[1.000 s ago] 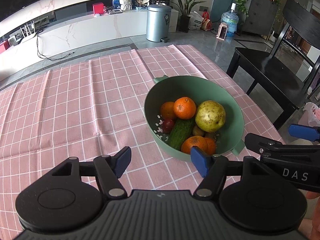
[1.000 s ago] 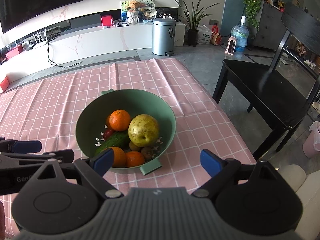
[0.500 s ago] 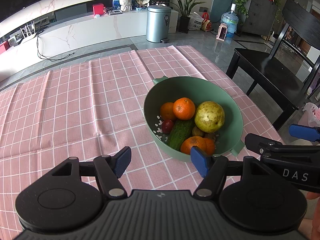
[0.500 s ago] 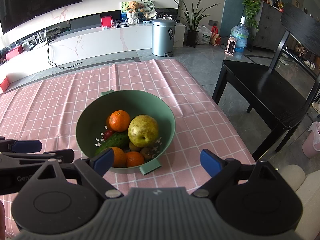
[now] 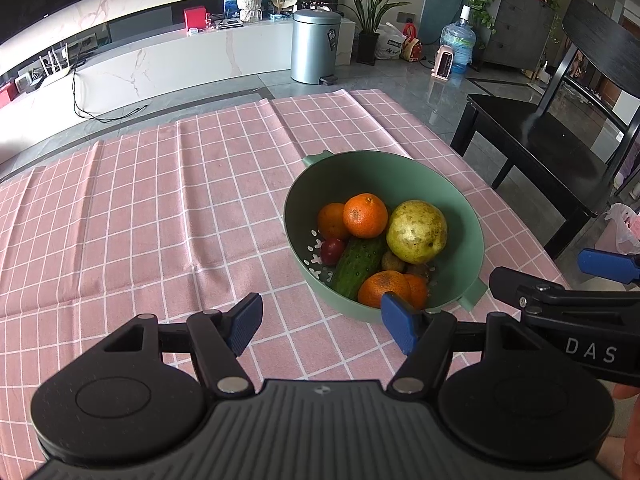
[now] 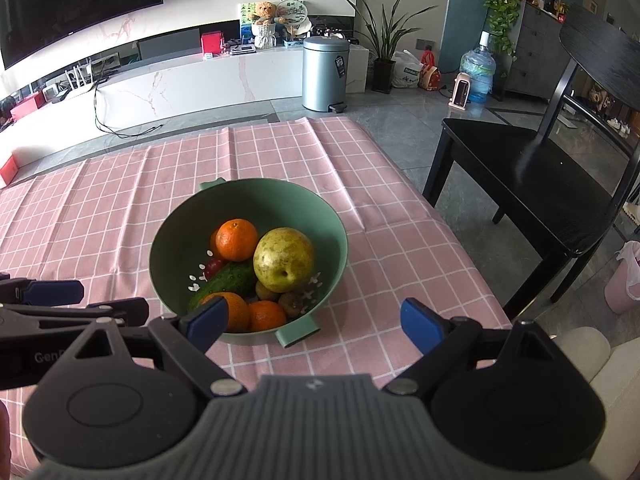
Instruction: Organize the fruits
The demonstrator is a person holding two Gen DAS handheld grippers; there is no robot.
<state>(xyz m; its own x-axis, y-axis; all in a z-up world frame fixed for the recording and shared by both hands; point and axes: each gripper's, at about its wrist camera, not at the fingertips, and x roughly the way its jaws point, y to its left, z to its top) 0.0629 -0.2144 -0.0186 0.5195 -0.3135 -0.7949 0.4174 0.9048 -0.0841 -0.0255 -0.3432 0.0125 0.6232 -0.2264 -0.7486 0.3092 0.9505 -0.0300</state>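
Observation:
A green colander bowl (image 5: pixel 400 172) stands on the pink checked tablecloth (image 5: pixel 140 208); it also shows in the right wrist view (image 6: pixel 280 196). It holds several oranges (image 5: pixel 366 216), a yellow-green pear (image 5: pixel 416 232), a cucumber (image 5: pixel 358 266), a small red fruit (image 5: pixel 332 250) and kiwis (image 5: pixel 392 260). My left gripper (image 5: pixel 322 324) is open and empty, just in front of the bowl's near-left side. My right gripper (image 6: pixel 314 322) is open and empty, in front of the bowl's near handle (image 6: pixel 298 332).
A black chair (image 6: pixel 532 184) stands right of the table. The table's right edge (image 6: pixel 460 240) lies close to the bowl. A steel bin (image 6: pixel 324 74), a plant and a white TV bench stand beyond the far edge.
Both grippers have drifted back very slightly from the bowl. Nothing was taken hold of or let go.

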